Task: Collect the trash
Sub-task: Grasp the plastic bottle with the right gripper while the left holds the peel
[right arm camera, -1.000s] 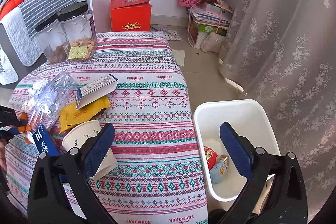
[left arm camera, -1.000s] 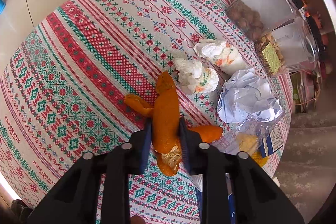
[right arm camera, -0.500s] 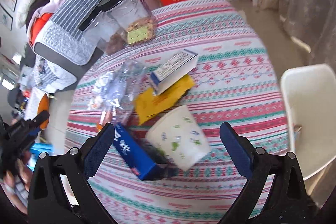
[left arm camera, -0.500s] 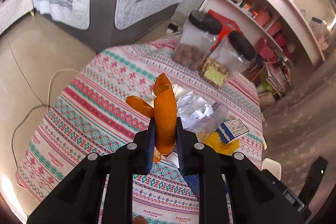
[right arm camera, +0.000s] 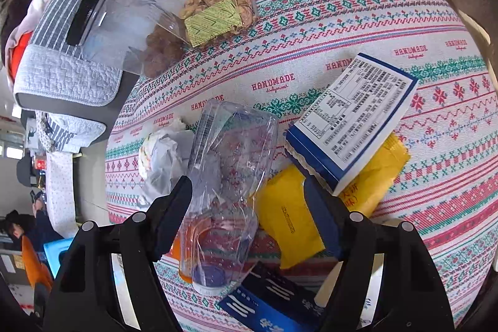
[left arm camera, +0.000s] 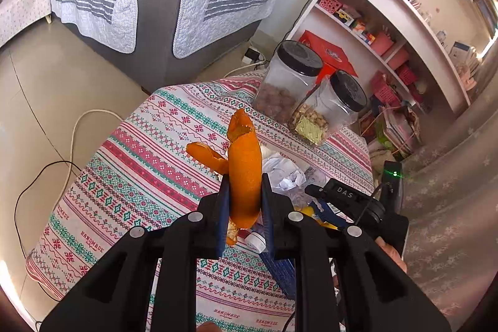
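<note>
My left gripper (left arm camera: 245, 179) is shut on a long orange peel (left arm camera: 244, 151) and holds it in the air above the patterned tablecloth (left arm camera: 140, 176). My right gripper (right arm camera: 247, 185) points down over the heap of trash, and its jaws are closing. A crushed clear plastic bottle (right arm camera: 230, 151) lies between them. The left pad is at the bottle's edge, while the right pad stands apart over a yellow packet (right arm camera: 292, 213). A blue-and-white carton (right arm camera: 351, 117) lies on the packet. Crumpled paper (right arm camera: 162, 157) sits left of the bottle.
Two clear jars with black lids (left arm camera: 289, 83) (left arm camera: 342, 101) stand at the table's far end. A dark blue packet (right arm camera: 264, 307) lies under my right gripper. A grey sofa (left arm camera: 155, 5) and white shelves (left arm camera: 389, 21) stand beyond the table. Cables trail on the floor (left arm camera: 74, 129).
The left gripper lifted the orange peel off the cloth. The right gripper swung from the white bin to the trash heap, came down over the bottle, and its jaws narrowed.
</note>
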Demonstrator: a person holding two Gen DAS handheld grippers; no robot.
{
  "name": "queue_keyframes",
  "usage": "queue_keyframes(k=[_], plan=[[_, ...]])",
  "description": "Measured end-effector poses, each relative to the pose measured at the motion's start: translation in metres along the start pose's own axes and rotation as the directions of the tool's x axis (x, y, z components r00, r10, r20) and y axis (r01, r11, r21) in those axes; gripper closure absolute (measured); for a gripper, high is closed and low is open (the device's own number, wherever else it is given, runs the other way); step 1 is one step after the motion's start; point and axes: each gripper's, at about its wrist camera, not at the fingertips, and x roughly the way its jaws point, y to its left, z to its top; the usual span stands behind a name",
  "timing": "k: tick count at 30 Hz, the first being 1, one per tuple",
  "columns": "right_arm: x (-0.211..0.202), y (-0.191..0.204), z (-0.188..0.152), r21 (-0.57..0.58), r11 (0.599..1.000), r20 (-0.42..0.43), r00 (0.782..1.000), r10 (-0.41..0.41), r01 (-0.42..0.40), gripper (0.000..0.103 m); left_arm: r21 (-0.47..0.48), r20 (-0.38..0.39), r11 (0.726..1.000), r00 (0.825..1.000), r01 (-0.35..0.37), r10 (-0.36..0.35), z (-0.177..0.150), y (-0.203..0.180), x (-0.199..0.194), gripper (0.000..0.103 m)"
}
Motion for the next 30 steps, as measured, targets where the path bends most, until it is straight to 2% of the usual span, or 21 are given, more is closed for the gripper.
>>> queue_keyframes(k=[3,7,8,9,10,13,21,30], plan=[[0.015,0.001,0.004,0.028,0.999,-0.018,1.0,0.024,-0.024,0.031,-0.016,0.0,1.0,1.0,0.002,-0.002,0.003,0.004,0.0,0.084],[0.031,0.008,0.007,0.023,1.0,-0.027,1.0,0.003,-0.002,0.027,-0.03,-0.006,1.0,1.0,-0.004,0.004,0.004,0.009,0.002,0.084],[0.034,0.011,0.008,0.021,1.0,-0.02,1.0,-0.004,0.004,0.029,-0.031,-0.009,0.999,1.0,-0.006,0.006,0.004,0.01,0.003,0.084],[0.034,0.012,0.008,0.018,1.0,-0.006,1.0,-0.006,0.007,0.04,-0.034,-0.011,0.999,1.0,-0.007,0.006,0.004,0.011,0.003,0.084],[0.035,0.013,0.009,0.013,1.0,-0.006,1.0,0.002,-0.002,0.044,-0.036,-0.01,0.999,1.0,-0.008,0.008,0.004,0.011,0.003,0.084],[0.035,0.014,0.009,0.007,1.0,0.005,1.0,0.007,-0.007,0.045,-0.035,-0.007,0.999,1.0,-0.012,0.011,0.005,0.011,0.002,0.084],[-0.002,0.01,0.004,-0.02,0.998,0.092,0.994,0.053,-0.051,0.045,-0.039,-0.005,0.999,1.0,-0.028,0.028,0.004,0.011,0.002,0.084],[-0.062,0.01,0.002,-0.071,0.993,0.181,0.978,0.106,-0.095,0.045,-0.031,0.019,0.999,0.999,-0.035,0.036,0.001,0.006,-0.007,0.084]])
